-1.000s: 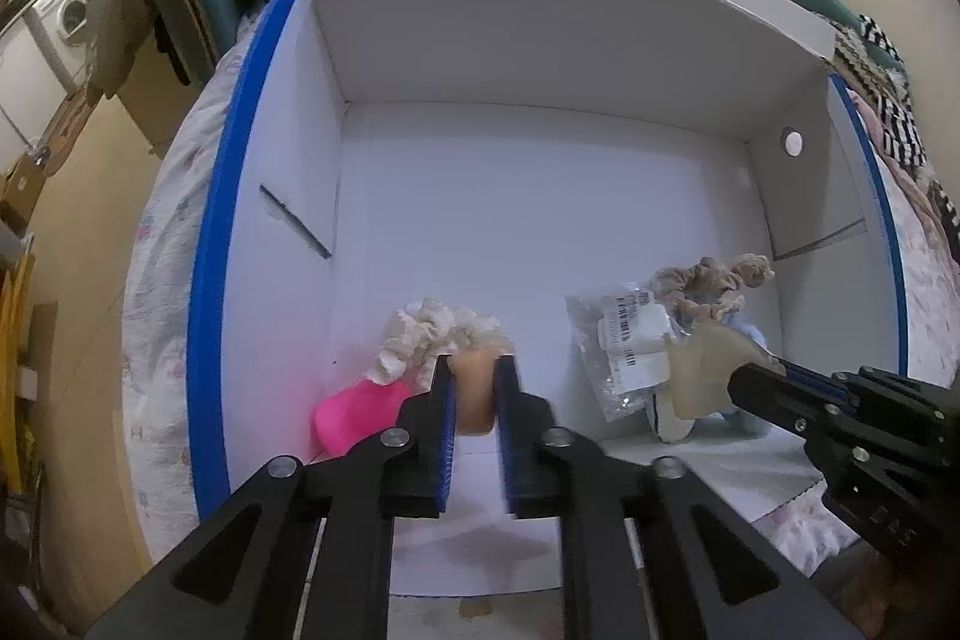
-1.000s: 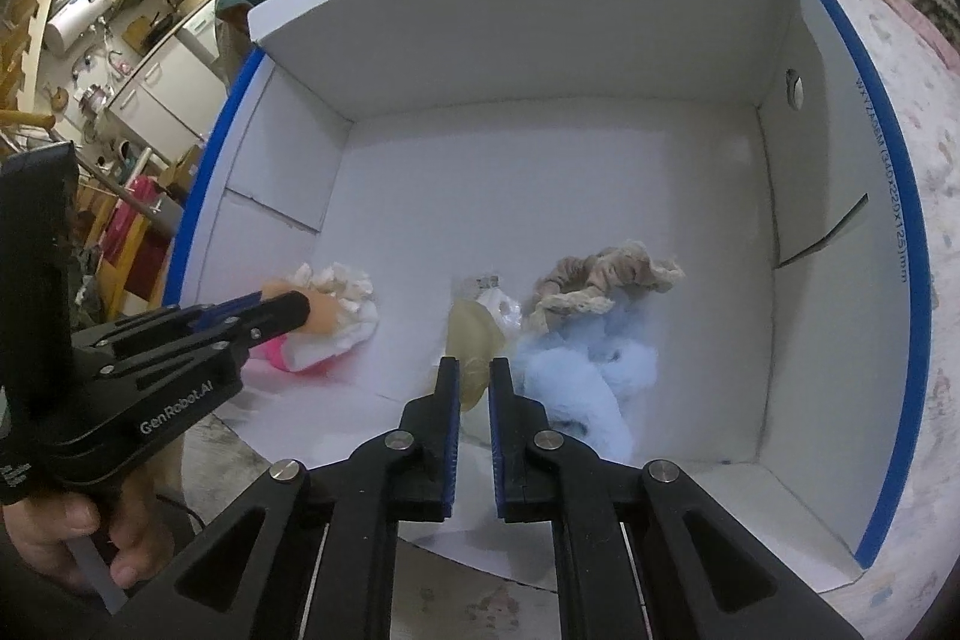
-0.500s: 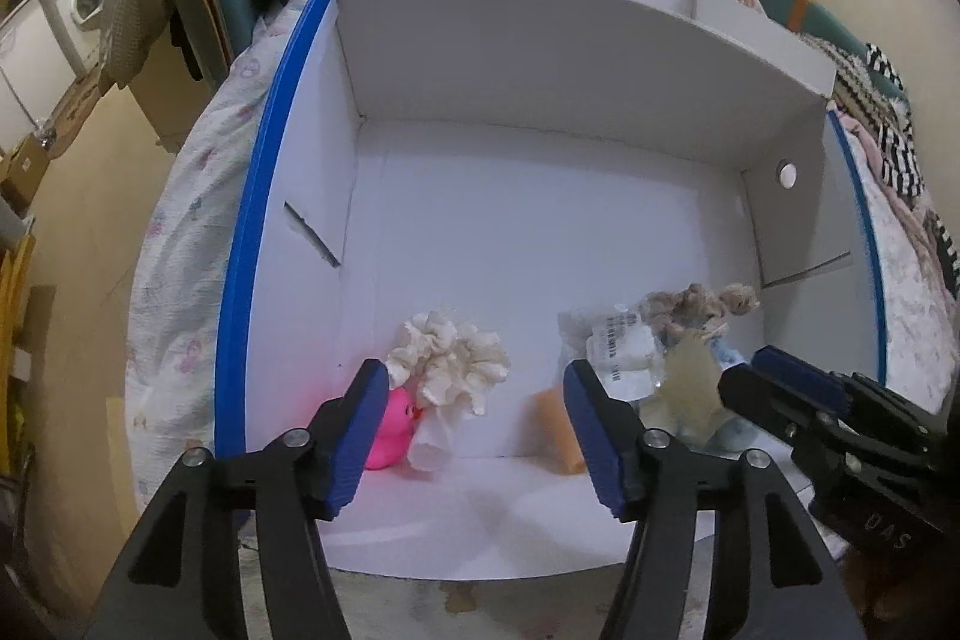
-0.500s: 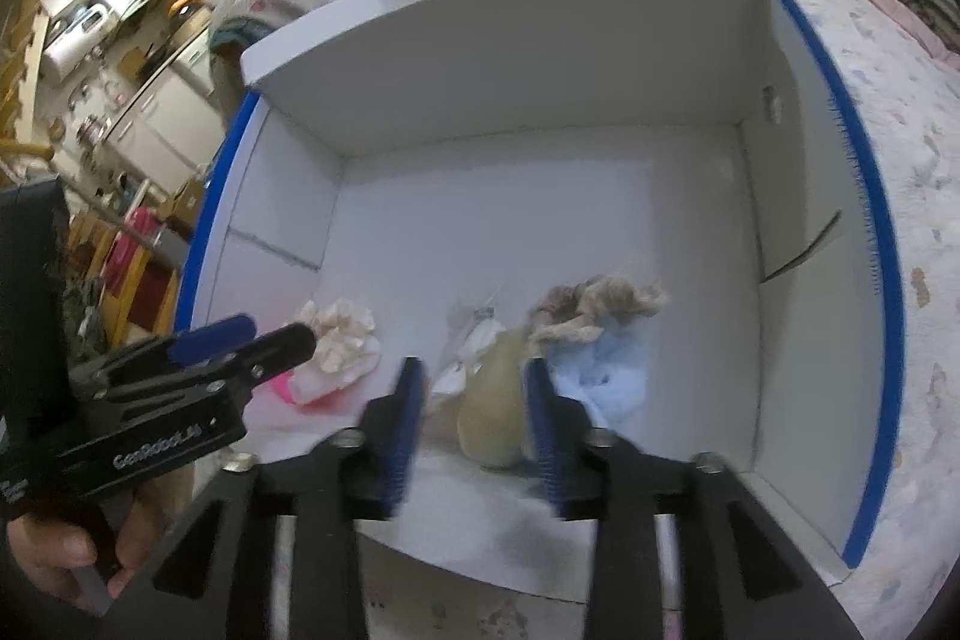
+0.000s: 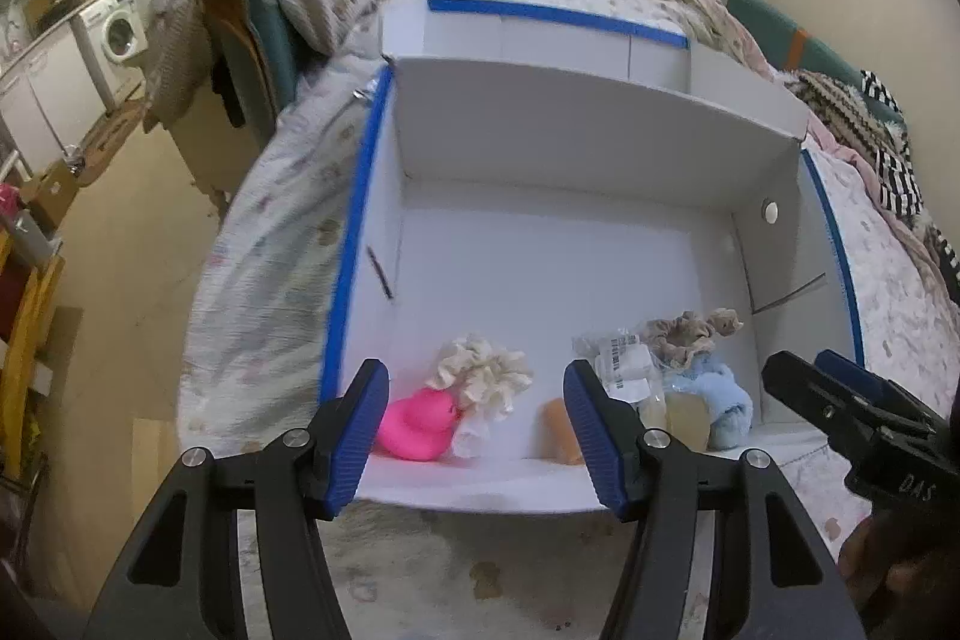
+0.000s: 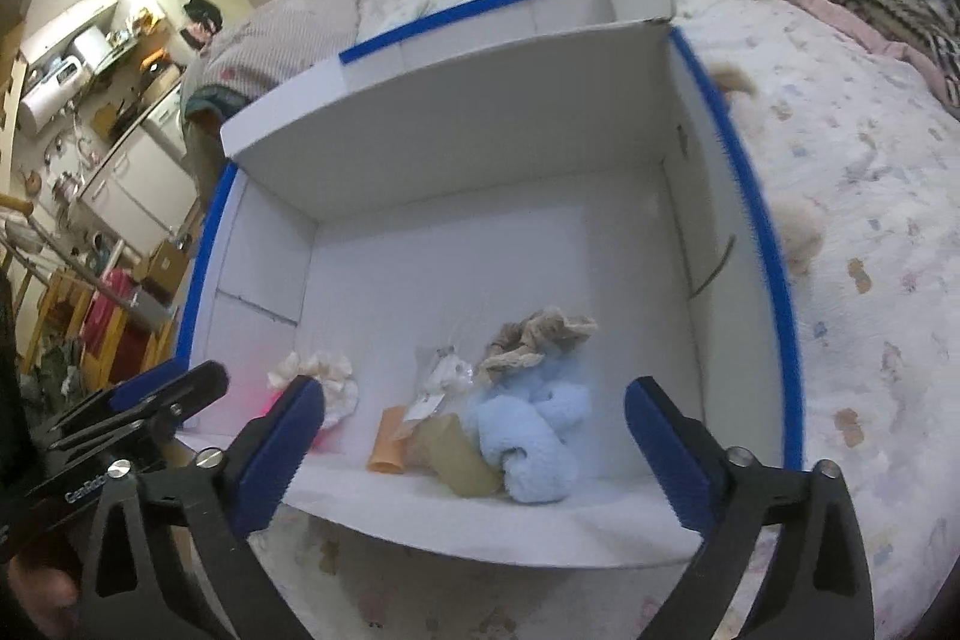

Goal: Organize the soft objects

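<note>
Both tools have pulled back from the box since a second ago, and the pieces they carried now lie inside it. The left hand-held gripper (image 5: 474, 424) hangs released, its blue pads spread wide and holding nothing, just outside the near wall of the white cardboard box (image 5: 576, 142), which sits on the bed (image 6: 840, 172). The right hand-held gripper (image 6: 474, 451) is likewise released and empty, its fingers wide apart over the near edge.

All the soft things sit along the near wall of the box floor. In the left wrist view, the pink rubber duck (image 5: 417, 421) lies at about 7 o'clock, touching the cream scrunchie (image 5: 483, 370) beside it. The orange sponge piece (image 5: 561, 430) stands near 6 o'clock, partly behind the right pad. Toward 5 o'clock, a clear labelled packet (image 5: 621, 361) leans against the beige scrunchie (image 5: 693, 334), with the tan sponge (image 5: 684, 418) and the light blue fluffy cloth (image 5: 726, 400) touching in front of them. A washing machine (image 5: 120, 28) shows at 10 o'clock, well apart.
</note>
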Available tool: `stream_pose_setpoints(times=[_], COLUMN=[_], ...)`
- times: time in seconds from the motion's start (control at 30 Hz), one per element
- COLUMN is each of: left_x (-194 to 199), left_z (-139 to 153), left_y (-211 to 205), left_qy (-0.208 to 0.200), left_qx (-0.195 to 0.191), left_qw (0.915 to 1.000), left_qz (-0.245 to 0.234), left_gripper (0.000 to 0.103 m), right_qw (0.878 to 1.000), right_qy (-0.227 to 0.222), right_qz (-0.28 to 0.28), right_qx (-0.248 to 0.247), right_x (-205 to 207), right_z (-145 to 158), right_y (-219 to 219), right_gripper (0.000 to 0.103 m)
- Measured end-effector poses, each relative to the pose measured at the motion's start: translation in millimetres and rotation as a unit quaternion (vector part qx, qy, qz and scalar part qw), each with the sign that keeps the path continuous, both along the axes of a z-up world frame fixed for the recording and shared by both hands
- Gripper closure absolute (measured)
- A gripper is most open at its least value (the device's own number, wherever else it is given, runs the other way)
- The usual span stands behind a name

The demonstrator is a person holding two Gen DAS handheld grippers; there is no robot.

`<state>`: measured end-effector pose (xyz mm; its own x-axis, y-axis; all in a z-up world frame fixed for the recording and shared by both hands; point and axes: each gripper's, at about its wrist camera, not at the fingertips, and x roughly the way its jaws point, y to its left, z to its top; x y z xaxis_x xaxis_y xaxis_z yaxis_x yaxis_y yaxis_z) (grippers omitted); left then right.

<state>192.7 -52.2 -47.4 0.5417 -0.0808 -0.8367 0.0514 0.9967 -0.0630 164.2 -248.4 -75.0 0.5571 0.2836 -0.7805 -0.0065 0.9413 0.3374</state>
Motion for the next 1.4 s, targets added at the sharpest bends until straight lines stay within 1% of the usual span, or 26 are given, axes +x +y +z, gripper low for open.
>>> stream_pose_setpoints(times=[0.13, 0.2, 0.27, 0.3, 0.33, 0.4, 0.5, 0.57, 0.63, 0.77, 0.87, 0.93, 0.97, 1.03, 1.13, 1.17, 1.23, 1.4], left_x=[-15.7, -23.8, -32.4, -37.3, -41.7, -51.7, -65.6, -73.9, -82.3, -103.2, -120.8, -125.1, -127.8, -133.6, -145.7, -149.6, -152.2, -153.1], left_z=[8.3, 9.0, 8.8, 9.0, 9.4, 9.3, 9.1, 11.0, 13.9, 24.5, 31.0, 33.6, 35.1, 39.1, 47.8, 51.6, 55.7, 53.9], left_y=[4.2, 9.8, 15.7, 17.4, 18.8, 21.5, 21.5, 20.2, 23.2, 36.9, 43.5, 45.0, 46.2, 48.0, 48.6, 49.0, 48.7, 43.9], left_qy=[-0.017, -0.017, -0.014, -0.015, -0.016, -0.019, -0.022, -0.03, -0.042, -0.076, -0.118, -0.128, -0.132, -0.144, -0.176, -0.191, -0.206, -0.205], left_qx=[0.007, 0.007, -0.003, -0.005, -0.005, -0.005, -0.002, 0.013, 0.016, 0.006, 0.019, 0.026, 0.025, 0.024, 0.031, 0.03, 0.026, 0.037], left_qw=[0.9998, 0.9998, 0.9999, 0.9998, 0.9998, 0.9998, 0.9998, 0.9994, 0.999, 0.997, 0.9924, 0.9908, 0.9903, 0.9886, 0.9828, 0.9799, 0.9771, 0.9772], left_qz=[-0.005, 0.002, 0.008, 0.009, 0.01, 0.01, -0.001, -0.008, -0.005, 0.015, 0.029, 0.036, 0.036, 0.037, 0.045, 0.049, 0.048, 0.039], left_gripper=[0.046, 0.046, 0.044, 0.037, 0.026, 0.016, 0.015, 0.011, 0.006, 0.005, 0.005, 0.0, 0.0, 0.0, 0.0, 0.0, 0.0, 0.0], right_qw=[1.0, 0.999, 0.999, 0.999, 0.999, 0.999, 0.998, 0.998, 0.998, 0.998, 0.997, 0.995, 0.995, 0.993, 0.989, 0.987, 0.984, 0.979], right_qy=[-0.008, -0.017, -0.026, -0.03, -0.033, -0.034, -0.038, -0.041, -0.042, -0.047, -0.068, -0.081, -0.086, -0.098, -0.123, -0.132, -0.148, -0.168], right_qz=[-0.014, -0.016, -0.016, -0.017, -0.018, -0.012, -0.003, -0.004, -0.011, -0.021, -0.023, -0.028, -0.029, -0.035, -0.042, -0.045, -0.049, -0.048], right_qx=[-0.018, -0.027, -0.033, -0.034, -0.034, -0.029, -0.039, -0.049, -0.049, -0.038, -0.041, -0.045, -0.046, -0.054, -0.072, -0.08, -0.089, -0.101], right_x=[-12.5, -21.0, -30.1, -34.4, -39.0, -48.5, -60.7, -69.7, -79.3, -99.6, -114.5, -123.0, -125.9, -131.2, -137.7, -139.5, -142.3, -145.2], right_z=[6.7, 11.9, 17.4, 19.7, 21.1, 22.3, 25.9, 27.5, 27.6, 30.0, 36.0, 39.1, 40.5, 44.0, 50.2, 52.5, 55.5, 54.8], right_y=[-2.8, -2.6, -2.7, -2.8, -2.4, -1.1, 3.0, 4.5, 5.2, 7.3, 11.8, 13.8, 14.6, 16.5, 20.5, 22.1, 24.4, 28.7], right_gripper=[0.0, 0.0, 0.0, 0.0, 0.0, 0.0, 0.0, 0.0, 0.0, 0.0, 0.0, 0.0, 0.0, 0.0, 0.0, 0.0, 0.0, 0.0])
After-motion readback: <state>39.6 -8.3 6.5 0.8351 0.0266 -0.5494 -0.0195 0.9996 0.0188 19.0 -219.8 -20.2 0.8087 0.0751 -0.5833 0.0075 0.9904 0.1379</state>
